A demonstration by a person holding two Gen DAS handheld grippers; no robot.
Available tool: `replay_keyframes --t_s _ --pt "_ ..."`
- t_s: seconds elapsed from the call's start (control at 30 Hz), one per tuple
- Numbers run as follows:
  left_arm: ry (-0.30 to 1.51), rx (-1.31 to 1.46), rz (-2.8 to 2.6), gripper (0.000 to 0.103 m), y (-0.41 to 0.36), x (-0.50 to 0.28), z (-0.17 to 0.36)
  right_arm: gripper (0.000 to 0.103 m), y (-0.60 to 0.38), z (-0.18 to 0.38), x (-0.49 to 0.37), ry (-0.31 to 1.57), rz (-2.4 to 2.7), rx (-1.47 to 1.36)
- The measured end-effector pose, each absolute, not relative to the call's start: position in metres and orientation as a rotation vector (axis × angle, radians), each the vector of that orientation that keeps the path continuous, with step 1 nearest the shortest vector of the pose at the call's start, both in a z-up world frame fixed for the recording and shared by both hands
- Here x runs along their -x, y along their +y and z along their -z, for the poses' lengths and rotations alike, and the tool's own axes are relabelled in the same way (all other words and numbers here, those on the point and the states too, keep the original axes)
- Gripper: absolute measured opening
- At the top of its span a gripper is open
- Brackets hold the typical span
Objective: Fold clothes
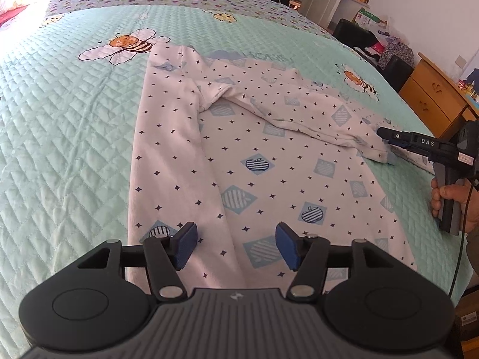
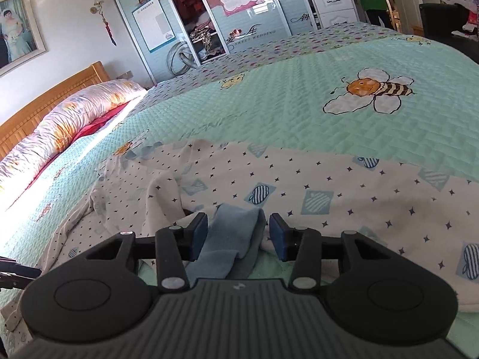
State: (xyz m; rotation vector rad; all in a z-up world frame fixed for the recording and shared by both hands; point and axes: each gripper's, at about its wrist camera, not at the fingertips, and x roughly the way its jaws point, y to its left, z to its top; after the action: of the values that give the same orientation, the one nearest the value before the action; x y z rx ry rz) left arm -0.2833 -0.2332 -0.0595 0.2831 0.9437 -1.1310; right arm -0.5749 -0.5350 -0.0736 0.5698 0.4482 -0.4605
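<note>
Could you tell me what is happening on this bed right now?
A person is folding a white patterned garment spread on a green quilted bedspread, using a handheld gripper in each hand. One side is already folded over the middle. The left gripper hovers over the near edge, jaws open and empty. The right gripper, also open, straddles the blue cuff of a sleeve without clamping it.

The bed (image 1: 74, 119) is covered by a mint quilted bedspread (image 2: 269, 110) printed with bees. A white patterned garment (image 1: 239, 149) is spread on it; a rolled floral duvet (image 2: 60, 125) is seen at nine o'clock.
</note>
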Motion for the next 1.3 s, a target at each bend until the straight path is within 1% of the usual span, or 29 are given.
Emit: replay_keyframes --t_s 0.03,0.27,0.5,0.67,0.77,0.9,0.97,1.13,1.23,1.3 --pt "0.946 -0.28 1.128 0.061 -0.233 0.283 0.06 0.009 -0.534 0.073 0.575 0.45 0.458 -0.569" --pt "0.936 -0.311 1.129 0.064 -0.235 0.287 0.061 0.007 -0.522 0.055 0.583 0.414 0.49 -0.58" --pt "0.958 -0.27 1.134 0.064 -0.226 0.281 0.058 0.007 -0.527 -0.005 0.604 0.21 0.486 -0.748" --pt "0.974 -0.225 1.138 0.064 -0.218 0.276 0.054 0.007 -0.543 -0.002 0.6 0.206 0.5 -0.912" --pt "0.981 -0.192 1.139 0.064 -0.212 0.271 0.05 0.006 -0.548 0.001 0.599 0.172 0.493 -1.005" --pt "0.972 -0.137 1.13 0.064 -0.197 0.26 0.041 0.006 -0.54 -0.019 0.584 0.145 0.449 -1.008" --pt "0.966 -0.11 1.125 0.064 -0.188 0.255 0.038 0.006 -0.53 -0.039 0.566 0.154 0.408 -0.957" --pt "0.968 -0.059 1.098 0.067 -0.166 0.243 0.039 0.006 -0.465 -0.079 0.489 0.255 0.149 -0.782" --pt "0.981 -0.043 1.073 0.067 -0.152 0.237 0.044 0.006 -0.403 -0.074 0.438 0.396 -0.038 -0.672" --pt "0.988 -0.033 1.056 0.067 -0.143 0.232 0.047 0.006 -0.367 -0.052 0.415 0.511 -0.11 -0.622"
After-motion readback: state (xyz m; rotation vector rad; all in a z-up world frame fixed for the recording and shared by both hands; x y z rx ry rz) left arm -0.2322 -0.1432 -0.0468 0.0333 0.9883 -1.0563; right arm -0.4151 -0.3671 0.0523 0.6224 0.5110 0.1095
